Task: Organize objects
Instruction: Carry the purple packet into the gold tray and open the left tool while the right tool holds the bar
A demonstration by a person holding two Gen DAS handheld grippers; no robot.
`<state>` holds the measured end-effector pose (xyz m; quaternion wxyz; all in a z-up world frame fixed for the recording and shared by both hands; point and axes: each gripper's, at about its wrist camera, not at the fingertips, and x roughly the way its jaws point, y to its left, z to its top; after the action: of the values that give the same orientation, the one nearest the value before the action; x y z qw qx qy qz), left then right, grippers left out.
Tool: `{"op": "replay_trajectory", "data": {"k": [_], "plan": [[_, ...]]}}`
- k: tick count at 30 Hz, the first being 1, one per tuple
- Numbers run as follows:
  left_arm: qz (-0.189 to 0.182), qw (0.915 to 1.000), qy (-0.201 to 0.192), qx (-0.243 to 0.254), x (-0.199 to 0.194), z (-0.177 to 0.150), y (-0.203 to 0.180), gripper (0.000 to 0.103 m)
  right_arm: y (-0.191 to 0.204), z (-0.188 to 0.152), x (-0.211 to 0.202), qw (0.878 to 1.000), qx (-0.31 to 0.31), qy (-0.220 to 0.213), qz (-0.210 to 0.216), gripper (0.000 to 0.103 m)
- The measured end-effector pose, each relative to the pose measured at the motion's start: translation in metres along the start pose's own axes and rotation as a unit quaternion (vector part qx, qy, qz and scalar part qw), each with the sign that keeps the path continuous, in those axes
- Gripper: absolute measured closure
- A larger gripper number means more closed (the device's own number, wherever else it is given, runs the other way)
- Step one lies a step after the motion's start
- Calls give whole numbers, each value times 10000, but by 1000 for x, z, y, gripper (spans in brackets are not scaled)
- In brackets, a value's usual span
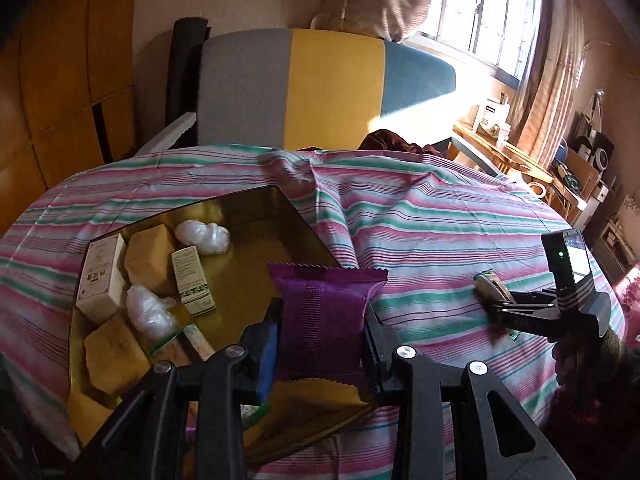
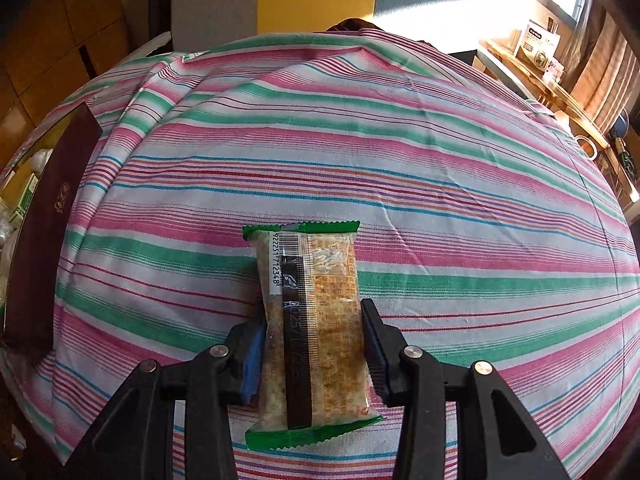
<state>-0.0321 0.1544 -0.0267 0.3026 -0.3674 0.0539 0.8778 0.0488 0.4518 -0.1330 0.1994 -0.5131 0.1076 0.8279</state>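
A purple snack packet (image 1: 324, 312) stands upright between the fingers of my left gripper (image 1: 323, 308), which is shut on it, just right of an open gold-lined box (image 1: 260, 236). The box holds white cartons (image 1: 100, 276), tan blocks (image 1: 150, 254) and clear plastic bundles (image 1: 203, 237). My right gripper (image 2: 310, 320) is shut on a green-edged clear snack bar packet (image 2: 312, 296) that rests low over the striped cloth (image 2: 400, 160). From the left wrist view, the right gripper (image 1: 498, 304) sits far right with that packet (image 1: 489, 282) at its tips.
The box's dark red outer wall (image 2: 44, 240) stands at the left edge of the right wrist view. A grey, yellow and blue chair back (image 1: 328, 88) rises behind the table. A wooden shelf with cartons (image 2: 536, 52) runs under the window at the right.
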Motion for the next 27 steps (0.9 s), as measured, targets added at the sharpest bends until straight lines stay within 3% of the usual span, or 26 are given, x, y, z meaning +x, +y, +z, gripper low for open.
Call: {"op": "replay_trajectory", "data": {"k": [11,27], "plan": [[370,9911,98,-1277,-20,-9,97,67,11,-1,-6,9986,-395,-97,-342,60],[179,9914,609,-1141,35,-1,70,67,14,1,-6,9979,-499,-95,-404,60]]}}
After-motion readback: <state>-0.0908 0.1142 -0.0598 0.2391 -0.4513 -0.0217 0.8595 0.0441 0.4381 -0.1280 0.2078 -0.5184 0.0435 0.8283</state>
